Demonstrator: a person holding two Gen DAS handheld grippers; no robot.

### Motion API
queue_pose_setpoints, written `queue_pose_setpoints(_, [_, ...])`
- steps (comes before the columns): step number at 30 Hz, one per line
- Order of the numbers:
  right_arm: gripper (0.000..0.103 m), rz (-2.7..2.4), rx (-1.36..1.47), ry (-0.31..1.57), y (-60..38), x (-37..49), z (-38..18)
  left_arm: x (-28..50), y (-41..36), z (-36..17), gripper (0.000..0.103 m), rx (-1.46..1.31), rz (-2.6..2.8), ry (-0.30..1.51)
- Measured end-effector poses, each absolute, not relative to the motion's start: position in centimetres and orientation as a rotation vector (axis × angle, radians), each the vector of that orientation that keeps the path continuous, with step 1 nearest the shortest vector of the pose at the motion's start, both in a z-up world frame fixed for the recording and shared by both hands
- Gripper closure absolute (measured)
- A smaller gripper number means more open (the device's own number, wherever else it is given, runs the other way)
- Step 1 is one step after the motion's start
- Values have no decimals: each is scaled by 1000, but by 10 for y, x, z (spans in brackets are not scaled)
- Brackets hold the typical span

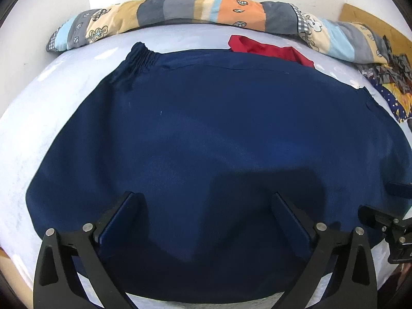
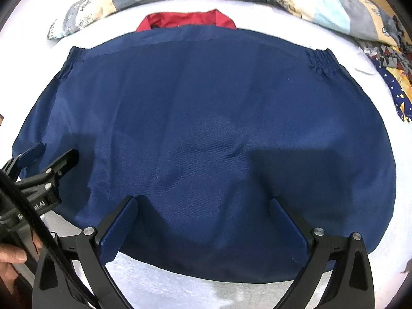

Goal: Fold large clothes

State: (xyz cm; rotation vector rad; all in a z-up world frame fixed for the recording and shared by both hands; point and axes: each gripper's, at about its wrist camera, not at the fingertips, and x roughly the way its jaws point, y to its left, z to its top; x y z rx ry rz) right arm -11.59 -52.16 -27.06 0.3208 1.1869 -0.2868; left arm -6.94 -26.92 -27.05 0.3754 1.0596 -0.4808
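Note:
A large navy blue garment [image 1: 206, 134] with elastic gathers at its far corners lies spread flat on the white bed; it also fills the right wrist view [image 2: 206, 128]. A red part [image 1: 267, 49] shows at its far edge, also in the right wrist view [image 2: 185, 19]. My left gripper [image 1: 204, 200] is open and empty, hovering over the garment's near part. My right gripper [image 2: 203, 204] is open and empty over the garment's near edge. The left gripper also shows at the left of the right wrist view [image 2: 51, 157], and the right gripper at the right edge of the left wrist view [image 1: 386, 206].
A long patchwork pillow [image 1: 195, 10] lies along the far side of the bed against the white wall. A crumpled patterned cloth [image 1: 391, 77] sits at the far right. White sheet [image 1: 38, 118] borders the garment. A hand [image 2: 10, 257] shows at the lower left.

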Motion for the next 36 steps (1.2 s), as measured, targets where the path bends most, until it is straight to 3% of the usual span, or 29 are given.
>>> queue_pose_setpoints(9, [0, -267, 400, 1145, -542, -115, -250, -59, -274, -263, 0, 401, -518, 1144])
queue_pose_setpoints(13, [0, -359, 433, 1052, -576, -116, -229, -44, -265, -243, 0, 396, -439, 1039])
queue_pose_setpoints(20, [0, -365, 712, 1162, -634, -124, -274, -2, -225, -258, 0, 320, -235, 1141])
queue_pose_setpoints(23, [0, -355, 767, 1112, -639, -128, -267, -6, -227, -250, 0, 319, -243, 1106])
queue_pose_setpoints(29, [0, -447, 634, 1018, -654, -126, -236, -11, -226, -239, 0, 298, -249, 1067])
queue_pose_setpoints(36, [0, -490, 664, 1133, -696, -102, -274, -2, -228, -246, 0, 320, -238, 1080])
